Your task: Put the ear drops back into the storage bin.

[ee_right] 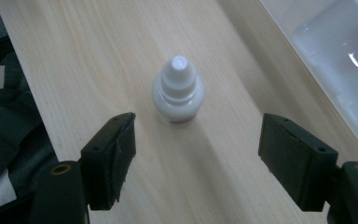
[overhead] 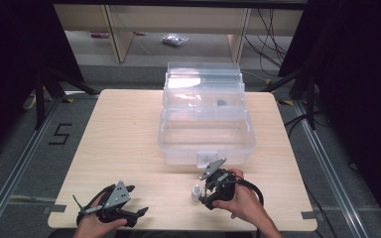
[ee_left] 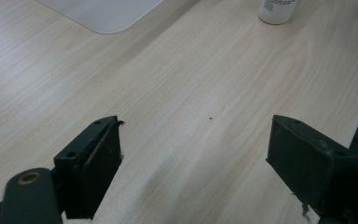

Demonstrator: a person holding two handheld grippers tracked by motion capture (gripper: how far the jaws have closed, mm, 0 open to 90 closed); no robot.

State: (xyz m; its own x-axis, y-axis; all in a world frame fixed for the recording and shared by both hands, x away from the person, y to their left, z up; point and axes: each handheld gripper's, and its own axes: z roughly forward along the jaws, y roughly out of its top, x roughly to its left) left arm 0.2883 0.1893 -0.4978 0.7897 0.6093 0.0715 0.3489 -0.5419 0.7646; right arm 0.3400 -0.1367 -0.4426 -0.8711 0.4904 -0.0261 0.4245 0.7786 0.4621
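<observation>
Your high view looks forward and down on the worktop (overhead: pixel 129 129); both tool views, close and low, share the white bottle (ee_right: pixel 177 91).

Large clear plastic lidded storage box (overhead: pixel 206 131) blocks centre-rear of pale wooden table (overhead: pixel 119 144); its front wall near right hand-held gripper (overhead: pixel 204 191), little room ahead there. Small white plastic dropper bottle (ee_right: pixel 177 92) upright, just ahead of right hand-held gripper's spread jaws, bare wood on both flanks, gap wide enough to pass either side. Left half of table bare: open passage beside box to far edge. Left hand-held gripper (ee_left: pixel 193 163) jaws apart over bare wood, nothing between.
</observation>
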